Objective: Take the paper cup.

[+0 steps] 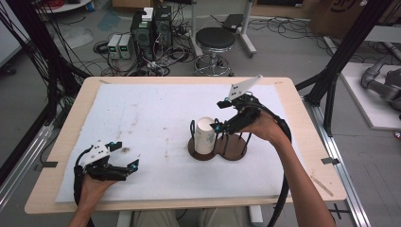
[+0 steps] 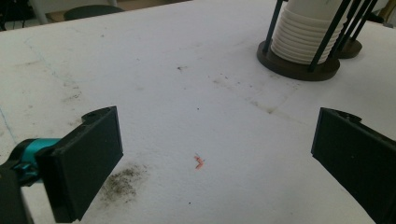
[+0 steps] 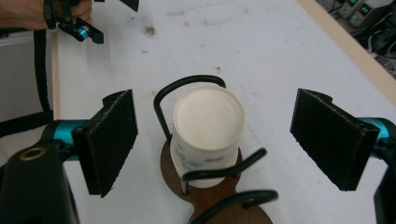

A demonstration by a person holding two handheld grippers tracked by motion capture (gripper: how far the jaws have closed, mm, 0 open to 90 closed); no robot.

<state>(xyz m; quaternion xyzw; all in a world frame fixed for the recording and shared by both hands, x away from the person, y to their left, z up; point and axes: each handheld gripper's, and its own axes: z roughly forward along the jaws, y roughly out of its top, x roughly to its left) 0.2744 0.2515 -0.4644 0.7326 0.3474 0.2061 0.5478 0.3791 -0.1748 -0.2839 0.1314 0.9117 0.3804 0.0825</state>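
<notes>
At the near left of the white-padded tabletop (image 1: 142,113), we see the left gripper (image 1: 124,163) resting low with its jaws spread wide and nothing between them, the bare stained pad showing in its own view. Right of centre, the stack of white paper cups (image 1: 205,135) stands upside down in the left bay of the dark wire-and-wood holder (image 1: 234,152). Above it we see the right gripper (image 3: 212,140) hovering, jaws wide apart on either side of the top cup without touching it.
</notes>
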